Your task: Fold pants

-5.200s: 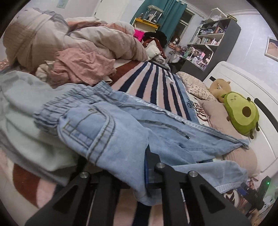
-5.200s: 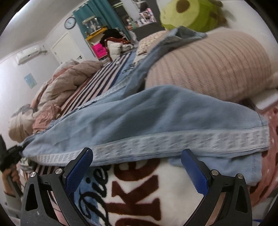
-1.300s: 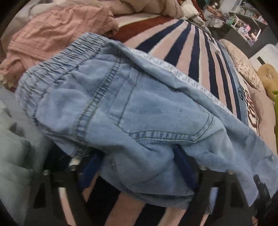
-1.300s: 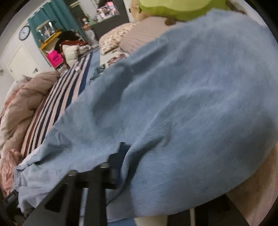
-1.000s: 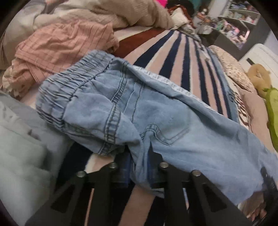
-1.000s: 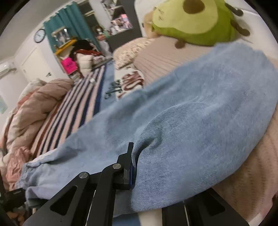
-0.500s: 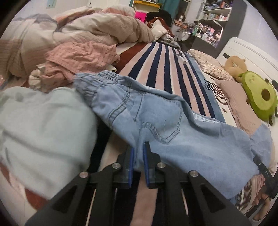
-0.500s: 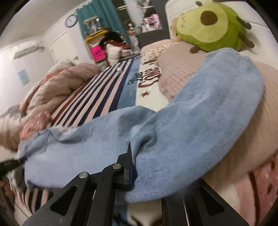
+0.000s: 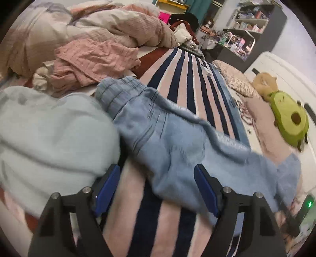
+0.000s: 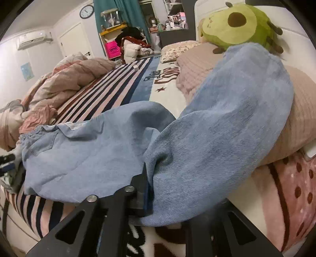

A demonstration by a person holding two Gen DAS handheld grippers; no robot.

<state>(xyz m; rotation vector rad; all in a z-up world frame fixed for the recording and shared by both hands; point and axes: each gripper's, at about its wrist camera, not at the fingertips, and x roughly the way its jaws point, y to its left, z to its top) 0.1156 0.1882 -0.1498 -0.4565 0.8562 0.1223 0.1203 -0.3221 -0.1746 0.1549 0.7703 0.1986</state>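
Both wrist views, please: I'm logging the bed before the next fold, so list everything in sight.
jeans: one, light blue, lengthwise on the bed, leg end draped on the pillow
striped blanket: one, pink and navy, under the jeans
pale garment: one, mint grey, left of the waistband
pink checked cloth: one, beyond the waistband
duvet: one, beige-pink, bunched at the far side
pillow: one, beige ribbed
avocado plush: one, green, by the headboard
wall clock: one, white
left gripper: jaws opening, off the denim
right gripper: jaws opening, denim fold between them
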